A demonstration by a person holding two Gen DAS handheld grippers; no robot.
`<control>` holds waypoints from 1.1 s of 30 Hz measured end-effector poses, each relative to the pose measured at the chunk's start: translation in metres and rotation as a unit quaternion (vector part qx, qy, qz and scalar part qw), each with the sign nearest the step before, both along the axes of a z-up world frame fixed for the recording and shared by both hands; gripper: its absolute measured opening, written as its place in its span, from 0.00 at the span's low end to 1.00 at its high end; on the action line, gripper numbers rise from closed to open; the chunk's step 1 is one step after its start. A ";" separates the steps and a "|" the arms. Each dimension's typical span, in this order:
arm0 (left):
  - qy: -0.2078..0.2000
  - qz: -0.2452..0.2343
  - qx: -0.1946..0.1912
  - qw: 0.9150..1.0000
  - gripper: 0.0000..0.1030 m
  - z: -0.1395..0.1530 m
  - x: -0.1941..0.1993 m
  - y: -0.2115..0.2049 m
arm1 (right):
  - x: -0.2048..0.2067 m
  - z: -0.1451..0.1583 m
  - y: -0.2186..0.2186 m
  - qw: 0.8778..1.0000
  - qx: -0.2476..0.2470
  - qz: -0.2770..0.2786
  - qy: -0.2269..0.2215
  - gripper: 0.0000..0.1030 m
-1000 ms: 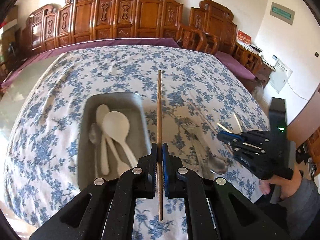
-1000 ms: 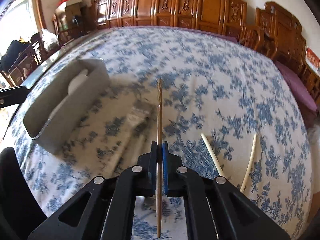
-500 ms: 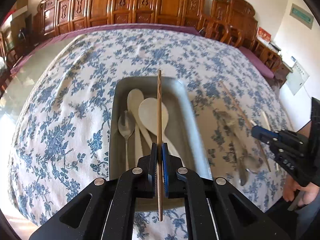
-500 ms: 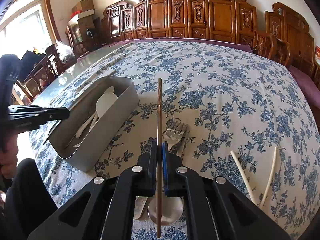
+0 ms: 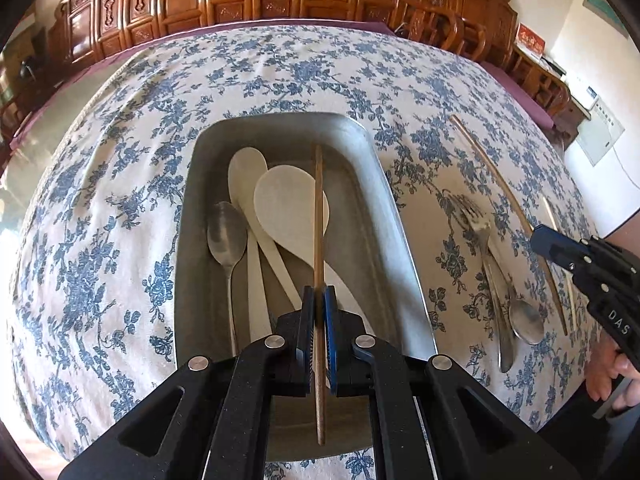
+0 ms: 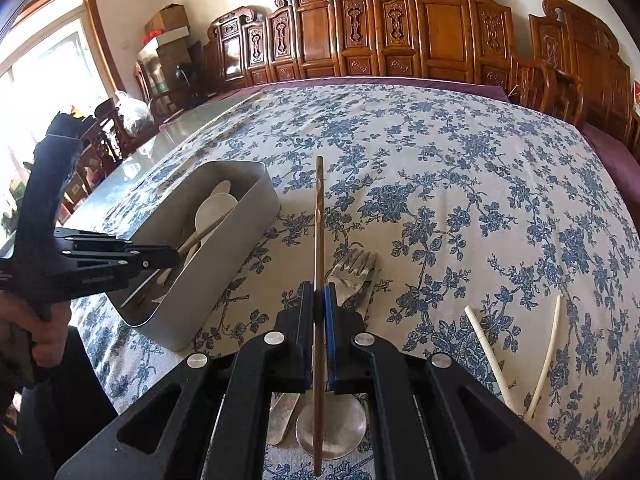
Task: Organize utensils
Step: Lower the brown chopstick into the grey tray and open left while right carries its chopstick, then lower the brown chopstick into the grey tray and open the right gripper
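Observation:
My left gripper (image 5: 319, 300) is shut on a brown wooden chopstick (image 5: 318, 216) and holds it over the grey metal tray (image 5: 384, 184). The tray holds two white spoons (image 5: 292, 208) and a steel spoon (image 5: 226, 236). My right gripper (image 6: 319, 296) is shut on a second brown chopstick (image 6: 319, 216), above a steel fork (image 6: 354, 270) and steel spoon (image 6: 340, 428) lying on the cloth right of the tray (image 6: 224, 252). In the left wrist view the right gripper (image 5: 540, 236) is at the right edge, with its chopstick (image 5: 496, 176) over the fork (image 5: 474, 216).
Two white chopsticks (image 6: 486, 344) lie on the floral tablecloth (image 6: 440, 160) at the right. Carved wooden chairs (image 6: 360, 32) line the table's far side. A glass tabletop part (image 6: 160, 148) shows left of the cloth.
My left gripper has carried its chopstick left from beside the tray to over the tray and lowered it. My right gripper has lifted and tilted up with its chopstick over the fork and spoon.

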State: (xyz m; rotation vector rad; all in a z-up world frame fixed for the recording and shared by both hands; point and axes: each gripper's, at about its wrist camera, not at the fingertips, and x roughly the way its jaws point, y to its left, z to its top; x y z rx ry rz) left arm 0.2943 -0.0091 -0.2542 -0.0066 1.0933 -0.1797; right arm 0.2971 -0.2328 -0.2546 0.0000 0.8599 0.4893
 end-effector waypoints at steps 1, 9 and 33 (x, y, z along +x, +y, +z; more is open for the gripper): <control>0.000 0.000 0.001 1.000 0.04 -0.001 0.000 0.000 | 0.000 0.000 0.000 1.000 0.000 0.000 0.000 0.06; -0.008 0.005 0.012 1.000 0.04 0.003 -0.005 0.006 | -0.001 0.002 0.004 1.000 0.000 0.004 -0.001 0.06; -0.109 0.071 -0.004 0.991 0.05 0.035 -0.030 0.098 | -0.004 0.028 0.103 0.998 0.006 0.065 -0.009 0.06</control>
